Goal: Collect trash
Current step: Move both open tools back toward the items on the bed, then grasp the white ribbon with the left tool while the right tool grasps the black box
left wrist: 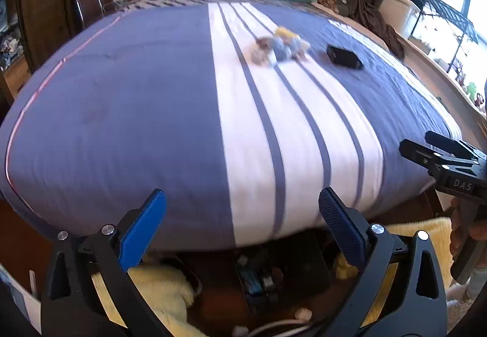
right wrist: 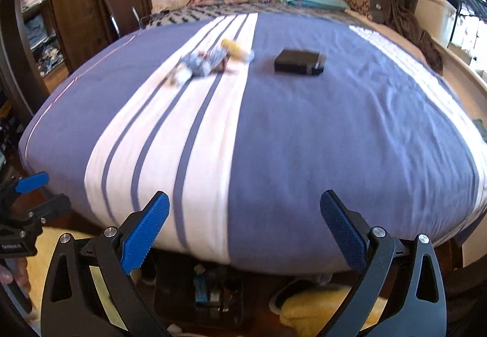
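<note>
My left gripper (left wrist: 242,222) has its jaws wide apart with nothing between them, held at the foot of the bed (left wrist: 121,111) and looking up its length. My right gripper (right wrist: 244,226) is the same: jaws spread, empty, also at the foot end. Each shows at the edge of the other's view, so they sit side by side, a little apart.

Beyond them the blue and white striped cover runs bare for most of its length. The trash (right wrist: 210,61) lies well up the bed, on the white stripes toward the pillows: a small blurred heap of crumpled wrappers with something yellow among them. In the left view the same heap (left wrist: 278,46) sits ahead and slightly to the right. Just beside it, on the blue part, is a black box (right wrist: 299,62); I can't tell whether that is trash or a bin to fill.

As I judge it, collecting has not begun: nothing is gripped and the heap looks untouched. Still to do are the reach up the bed, the pickups, and the drop-off, with no obvious bin in sight.
</note>
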Action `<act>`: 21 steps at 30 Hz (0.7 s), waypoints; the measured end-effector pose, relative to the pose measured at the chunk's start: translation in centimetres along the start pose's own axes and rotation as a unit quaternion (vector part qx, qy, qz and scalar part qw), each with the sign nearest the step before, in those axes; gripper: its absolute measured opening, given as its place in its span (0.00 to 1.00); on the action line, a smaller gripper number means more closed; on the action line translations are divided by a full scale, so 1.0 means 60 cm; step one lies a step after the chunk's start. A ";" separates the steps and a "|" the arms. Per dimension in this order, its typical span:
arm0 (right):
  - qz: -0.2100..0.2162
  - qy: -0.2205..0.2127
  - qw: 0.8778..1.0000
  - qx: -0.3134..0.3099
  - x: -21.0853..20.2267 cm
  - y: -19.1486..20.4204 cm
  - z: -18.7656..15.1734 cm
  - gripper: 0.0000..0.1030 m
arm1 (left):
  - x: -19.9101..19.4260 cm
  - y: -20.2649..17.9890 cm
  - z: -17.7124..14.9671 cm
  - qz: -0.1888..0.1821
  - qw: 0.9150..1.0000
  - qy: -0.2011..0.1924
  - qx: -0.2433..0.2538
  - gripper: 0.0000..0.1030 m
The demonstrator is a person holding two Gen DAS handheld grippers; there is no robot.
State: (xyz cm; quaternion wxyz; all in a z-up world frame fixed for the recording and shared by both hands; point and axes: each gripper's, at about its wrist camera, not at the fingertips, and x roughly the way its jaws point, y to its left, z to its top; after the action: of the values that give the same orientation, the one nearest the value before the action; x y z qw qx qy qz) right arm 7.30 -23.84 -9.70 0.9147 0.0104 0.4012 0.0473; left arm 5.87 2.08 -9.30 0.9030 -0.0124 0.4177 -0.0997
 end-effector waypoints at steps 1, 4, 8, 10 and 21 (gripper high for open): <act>-0.003 -0.003 1.000 0.001 -0.002 -0.003 0.005 0.97 | -0.001 0.001 0.014 0.002 1.000 -0.005 0.003 0.92; -0.014 -0.014 1.000 0.007 0.008 -0.020 0.039 0.97 | 0.008 0.003 0.048 0.005 1.000 -0.014 0.008 0.92; -0.027 -0.015 0.999 0.015 0.034 -0.041 0.076 0.97 | 0.038 0.000 0.093 0.003 1.000 -0.013 0.013 0.92; -0.032 -0.011 0.999 0.021 0.049 -0.050 0.090 0.97 | 0.060 -0.005 0.115 0.004 1.000 -0.010 0.020 0.92; -0.060 -0.002 0.996 0.062 0.160 -0.100 0.179 0.97 | 0.185 -0.042 0.197 -0.011 0.999 0.022 0.049 0.92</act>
State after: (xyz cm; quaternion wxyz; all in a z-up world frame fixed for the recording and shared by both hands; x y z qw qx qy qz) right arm 22.13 -28.68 -9.78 0.9142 0.0428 0.4017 -0.0326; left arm 21.40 -3.23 -9.65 0.8920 0.0292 0.4319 -0.1303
